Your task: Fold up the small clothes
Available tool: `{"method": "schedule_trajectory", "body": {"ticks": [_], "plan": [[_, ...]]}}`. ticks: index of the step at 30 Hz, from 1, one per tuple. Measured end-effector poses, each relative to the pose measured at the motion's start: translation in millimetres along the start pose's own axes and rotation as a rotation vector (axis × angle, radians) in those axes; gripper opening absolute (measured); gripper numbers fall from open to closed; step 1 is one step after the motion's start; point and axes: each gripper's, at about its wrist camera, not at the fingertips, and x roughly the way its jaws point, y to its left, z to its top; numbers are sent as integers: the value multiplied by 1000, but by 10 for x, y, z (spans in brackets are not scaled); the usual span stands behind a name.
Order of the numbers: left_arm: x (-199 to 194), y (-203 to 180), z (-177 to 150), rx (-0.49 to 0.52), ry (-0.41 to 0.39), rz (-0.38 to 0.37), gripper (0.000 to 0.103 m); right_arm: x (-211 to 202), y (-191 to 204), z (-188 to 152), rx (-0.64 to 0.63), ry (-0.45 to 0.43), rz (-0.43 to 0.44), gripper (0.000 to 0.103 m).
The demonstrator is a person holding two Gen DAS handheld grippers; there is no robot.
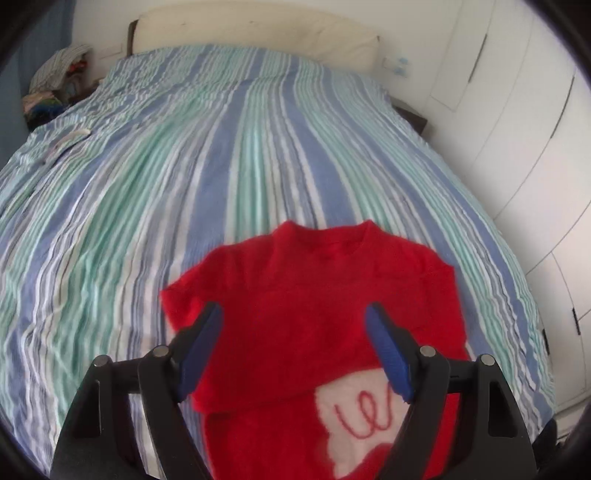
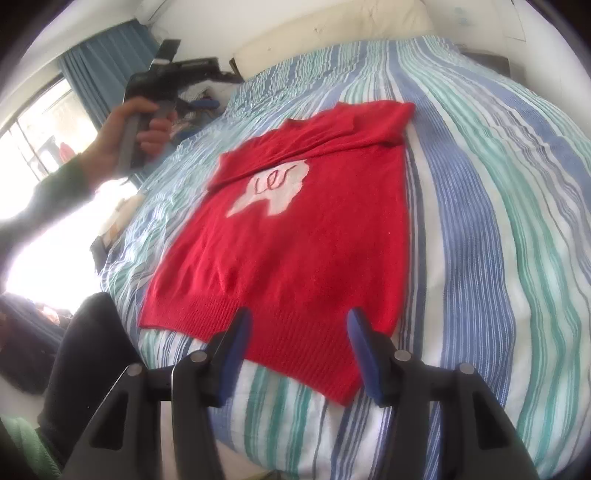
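A small red knitted sweater (image 2: 295,229) with a white patch and red lettering (image 2: 273,188) lies flat on the striped bedcover (image 2: 480,221). Both sleeves are folded in across its chest. My right gripper (image 2: 297,328) is open and empty, hovering just above the ribbed hem at the near edge. My left gripper (image 1: 293,325) is open and empty, above the folded sleeves and upper body of the sweater (image 1: 314,295). The left gripper's body shows held in a hand at the upper left of the right wrist view (image 2: 162,88).
The bed's cream headboard (image 1: 255,29) stands at the far end. A pile of clothes (image 1: 59,85) sits by the bed's far left corner. White wardrobe doors (image 1: 535,129) run along the right. A window with blue curtain (image 2: 99,59) is on the left.
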Motion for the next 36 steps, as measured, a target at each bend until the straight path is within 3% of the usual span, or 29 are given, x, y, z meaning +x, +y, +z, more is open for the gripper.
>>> {"method": "schedule_trajectory", "body": {"ticks": [3, 5, 8, 11, 14, 16, 20, 23, 26, 31, 32, 33, 34, 36], "plan": [[44, 400, -386, -18, 51, 60, 81, 66, -44, 32, 15, 7, 10, 54], [81, 568, -647, -22, 84, 50, 81, 120, -66, 40, 23, 18, 12, 54], [249, 587, -930, 8, 121, 48, 81, 171, -65, 27, 19, 34, 5, 54], [478, 468, -1060, 49, 112, 113, 80, 197, -35, 13, 2, 48, -13, 54], [601, 533, -1074, -41, 49, 193, 55, 163, -44, 111, 15, 58, -3, 53], [632, 706, -1156, -167, 14, 139, 53, 75, -68, 381, 17, 38, 23, 53], [592, 728, -1309, -165, -50, 128, 54, 100, -216, 1311, 53, -12, 65, 53], [576, 737, -1343, -171, -54, 120, 54, 568, -501, 1960, 220, 4, 165, 53], [579, 761, -1364, -175, -61, 113, 54, 1303, -789, 2305, 401, 84, 229, 53], [603, 792, -1361, -180, -70, 104, 54, 2092, -1053, 2272, 685, 148, 178, 38], [600, 802, -1367, -184, -71, 99, 54, 2162, -1064, 2254, 700, 141, 158, 32], [599, 809, -1368, -187, -72, 95, 54, 2195, -1062, 2257, 688, 125, 129, 14], [595, 812, -1371, -189, -73, 93, 54, 2187, -1054, 2271, 664, 96, 95, 5], [594, 814, -1374, -188, -76, 92, 54, 2017, -1011, 2305, 618, 12, 64, 5]]}}
